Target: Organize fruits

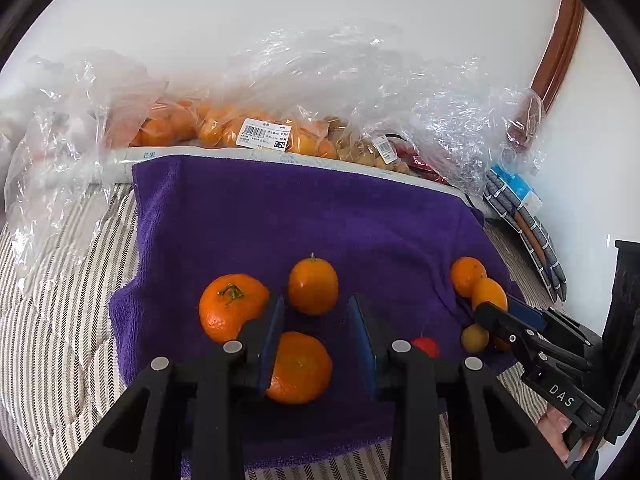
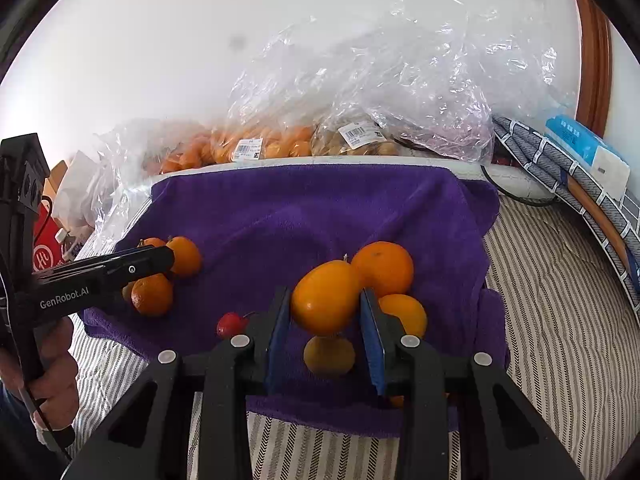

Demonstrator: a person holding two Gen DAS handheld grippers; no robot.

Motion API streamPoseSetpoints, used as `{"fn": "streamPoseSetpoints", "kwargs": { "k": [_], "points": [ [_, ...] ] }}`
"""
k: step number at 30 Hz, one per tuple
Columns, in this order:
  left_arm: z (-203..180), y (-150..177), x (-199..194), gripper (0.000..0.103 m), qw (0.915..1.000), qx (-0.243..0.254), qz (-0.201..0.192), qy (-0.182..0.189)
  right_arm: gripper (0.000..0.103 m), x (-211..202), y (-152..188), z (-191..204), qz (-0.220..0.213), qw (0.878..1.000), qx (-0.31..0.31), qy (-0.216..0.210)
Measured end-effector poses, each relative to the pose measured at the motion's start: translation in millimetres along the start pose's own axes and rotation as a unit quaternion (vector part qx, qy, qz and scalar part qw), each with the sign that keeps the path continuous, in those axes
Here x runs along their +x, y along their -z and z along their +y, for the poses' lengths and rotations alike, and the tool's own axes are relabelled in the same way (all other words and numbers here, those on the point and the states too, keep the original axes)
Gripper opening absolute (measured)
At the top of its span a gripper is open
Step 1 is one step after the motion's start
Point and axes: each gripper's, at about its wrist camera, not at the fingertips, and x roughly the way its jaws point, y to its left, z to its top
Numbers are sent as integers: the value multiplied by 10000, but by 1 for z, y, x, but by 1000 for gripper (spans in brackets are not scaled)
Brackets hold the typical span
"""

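Observation:
A purple towel holds loose fruit. My left gripper hangs low over it with a narrow gap between its pads, gripping nothing. A small orange lies just past its tips. A stemmed mandarin sits to its left and another orange lies under its fingers. My right gripper is shut on an oval orange fruit, lifted above a small yellowish fruit. Two oranges lie just beyond. A small red fruit lies between the grippers.
Clear plastic bags of oranges and brownish fruit are piled behind the towel against the white wall. Striped bedding surrounds the towel. Folded checked cloth and a blue tissue pack lie at the right. A hand holds the left gripper.

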Motion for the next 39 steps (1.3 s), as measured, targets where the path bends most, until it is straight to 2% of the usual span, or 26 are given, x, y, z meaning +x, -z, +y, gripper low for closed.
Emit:
{"fn": "streamPoseSetpoints", "kwargs": {
  "k": [3, 5, 6, 11, 16, 17, 22, 26, 28, 29, 30, 32, 35, 37, 39],
  "points": [
    [1, 2, -10, 35, 9998, -29, -71, -170, 35, -8, 1, -1, 13, 10000, 42, 38],
    [0, 4, -21, 48, 9995, 0, -165, -272, 37, -19, 3, 0, -25, 9999, 59, 100],
    [0, 6, -27, 49, 9994, 14, -209, -275, 38, -24, 3, 0, -39, 9999, 73, 147],
    [-6, 16, -58, 53, 9985, -14, -281, -466, 47, -55, 9, 3, -6, 9993, 280, 245],
    [-15, 33, -97, 58, 9978, -68, -401, -525, 47, -97, 17, 11, -74, 9985, 377, 392],
    [-18, 37, -107, 63, 9974, -51, -447, -557, 47, -107, 19, 14, -111, 9982, 360, 474],
    [-33, 61, -156, 66, 9938, 88, -715, -851, 47, -152, 29, 23, -128, 9974, 333, 619],
    [-33, 77, -188, 76, 9931, -123, -850, -795, 48, -182, 36, 30, -171, 9971, 297, 687],
    [-37, 83, -200, 77, 9906, -99, -928, -1002, 48, -195, 41, 32, -151, 9968, 353, 697],
    [-39, 87, -207, 77, 9884, -31, -992, -1151, 52, -200, 44, 32, -159, 9967, 367, 706],
    [-41, 90, -211, 77, 9868, 34, -1039, -1241, 62, -207, 47, 33, -201, 9964, 360, 736],
    [-46, 97, -219, 79, 9844, 125, -1059, -1399, 76, -221, 53, 36, -388, 9953, 322, 832],
    [-50, 106, -231, 87, 9823, 160, -1118, -1495, 83, -239, 62, 40, -573, 9937, 275, 921],
    [-53, 110, -237, 90, 9822, 148, -1109, -1507, 92, -249, 66, 41, -648, 9938, 292, 850],
    [-56, 113, -240, 92, 9828, 195, -1054, -1503, 93, -256, 70, 43, -675, 9934, 249, 897]
  ]
}}
